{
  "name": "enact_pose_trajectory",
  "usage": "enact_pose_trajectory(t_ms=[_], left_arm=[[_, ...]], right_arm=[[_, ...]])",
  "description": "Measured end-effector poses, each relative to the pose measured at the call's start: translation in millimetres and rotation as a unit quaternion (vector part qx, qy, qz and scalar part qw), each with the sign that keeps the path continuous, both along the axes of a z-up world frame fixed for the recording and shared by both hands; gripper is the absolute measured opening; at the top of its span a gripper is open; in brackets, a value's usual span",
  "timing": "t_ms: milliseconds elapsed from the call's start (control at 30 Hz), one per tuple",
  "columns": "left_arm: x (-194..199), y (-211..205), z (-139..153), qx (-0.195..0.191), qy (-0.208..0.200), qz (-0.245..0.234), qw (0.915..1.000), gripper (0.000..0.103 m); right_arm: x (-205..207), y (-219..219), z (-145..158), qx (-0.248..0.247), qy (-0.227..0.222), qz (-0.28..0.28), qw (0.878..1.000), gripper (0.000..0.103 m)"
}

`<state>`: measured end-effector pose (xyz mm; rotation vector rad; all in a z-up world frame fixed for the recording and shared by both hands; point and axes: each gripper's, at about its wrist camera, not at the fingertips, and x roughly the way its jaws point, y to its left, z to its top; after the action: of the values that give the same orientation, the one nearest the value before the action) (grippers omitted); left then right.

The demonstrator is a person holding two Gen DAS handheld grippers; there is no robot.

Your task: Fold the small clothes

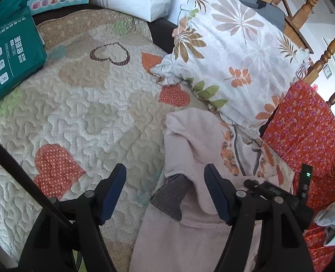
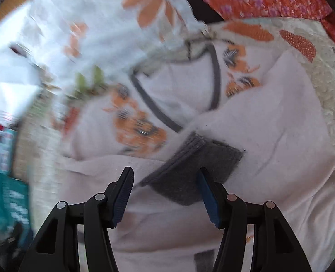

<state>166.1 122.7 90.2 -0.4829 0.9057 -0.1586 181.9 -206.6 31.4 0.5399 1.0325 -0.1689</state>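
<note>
Quilted bedspread [image 1: 81, 104] bears pink garment [image 1: 190, 226]; both hand-held grippers [image 1: 165, 192] [image 2: 165, 192] spread, empty.

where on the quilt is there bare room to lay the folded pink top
The quilt is bare between the teal bag, the leaf-print pillow and the pink garment. The side by the pillow and red floral cloth is crowded.

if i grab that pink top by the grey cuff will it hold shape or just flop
Probably flops: the pink top already lies in soft folds on the quilt. The ribbed grey cuff looks thicker, so likely a firmer pinch. Seems light.
</note>
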Motion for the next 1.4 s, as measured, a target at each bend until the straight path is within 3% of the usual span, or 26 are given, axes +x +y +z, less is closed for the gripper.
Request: enact_pose_trajectory(t_ms=[33, 67, 133, 333, 433, 500, 600, 767, 833, 933, 1000, 1100, 1200, 1300, 1400], left_arm=[[0.8, -1.3, -0.7, 0.003, 0.002, -0.002, 1.0, 0.07], [1.0, -1.9, -0.6, 0.004, 0.003, -0.003, 1.0, 0.07], [1.4, -2.6, -0.4, 0.003, 0.002, -0.003, 1.0, 0.07], [1.6, -4.2, -5.2, 0.008, 0.008, 0.004, 0.9999, 0.07], [2.5, -5.1, -9.6, 0.008, 0.015, 0.006, 0.9998, 0.07], [4.0, -8.6, -13.6, 0.013, 0.021, 0.005, 0.9997, 0.07], [4.7, -15.1, -17.9, 0.022, 0.025, 0.003, 0.9994, 0.07], [5.3, -22.6, -21.4, 0.031, 0.029, -0.004, 0.9991, 0.07], [5.9, -23.1, -23.1, 0.032, 0.033, -0.004, 0.999, 0.07], [6.5, -20.6, -25.2, 0.022, 0.042, -0.001, 0.9989, 0.07], [5.8, -18.5, -24.4, 0.018, 0.042, 0.001, 0.999, 0.07], [6.4, -17.2, -22.2, 0.017, 0.04, 0.004, 0.999, 0.07], [7.5, -16.3, -20.8, 0.011, 0.04, 0.003, 0.9991, 0.07], [8.3, -13.9, -20.2, 0.006, 0.042, 0.004, 0.9991, 0.07], [9.0, -4.6, -17.1, -0.011, 0.043, 0.013, 0.9989, 0.07]], right_arm=[[3.1, 2.5, -3.4, -0.02, 0.012, -0.001, 1.0, 0.017], [4.6, 2.4, -3.1, -0.026, 0.013, 0.005, 1.0, 0.008], [3.8, 1.6, 5.0, -0.029, 0.001, 0.016, 0.999, 0.006], [-40.3, -14.4, 91.9, -0.024, -0.151, 0.039, 0.988, 0.005], [-71.6, -35.8, 113.5, -0.01, -0.193, 0.03, 0.981, 0.005], [-86.0, -52.0, 107.8, -0.008, -0.191, 0.014, 0.982, 0.005], [-100.3, -77.9, 75.5, -0.016, -0.151, -0.011, 0.988, 0.005], [-122.5, -125.3, 7.6, 0.041, -0.086, -0.069, 0.993, 0.006], [-131.8, -134.1, -5.1, 0.048, -0.066, -0.077, 0.994, 0.01], [-152.7, -145.3, -3.8, 0.05, -0.072, -0.102, 0.991, 0.01], [-160.9, -144.5, 5.7, 0.034, -0.09, -0.107, 0.99, 0.017], [-162.6, -123.9, 28.0, 0.005, -0.121, -0.082, 0.989, 0.022], [-144.9, -77.2, 38.8, 0.015, -0.134, 0.0, 0.991, 0.022], [-121.6, -16.6, 31.5, 0.034, -0.125, 0.102, 0.986, 0.022], [-94.1, 41.3, 11.2, 0.054, -0.093, 0.188, 0.976, 0.013]])
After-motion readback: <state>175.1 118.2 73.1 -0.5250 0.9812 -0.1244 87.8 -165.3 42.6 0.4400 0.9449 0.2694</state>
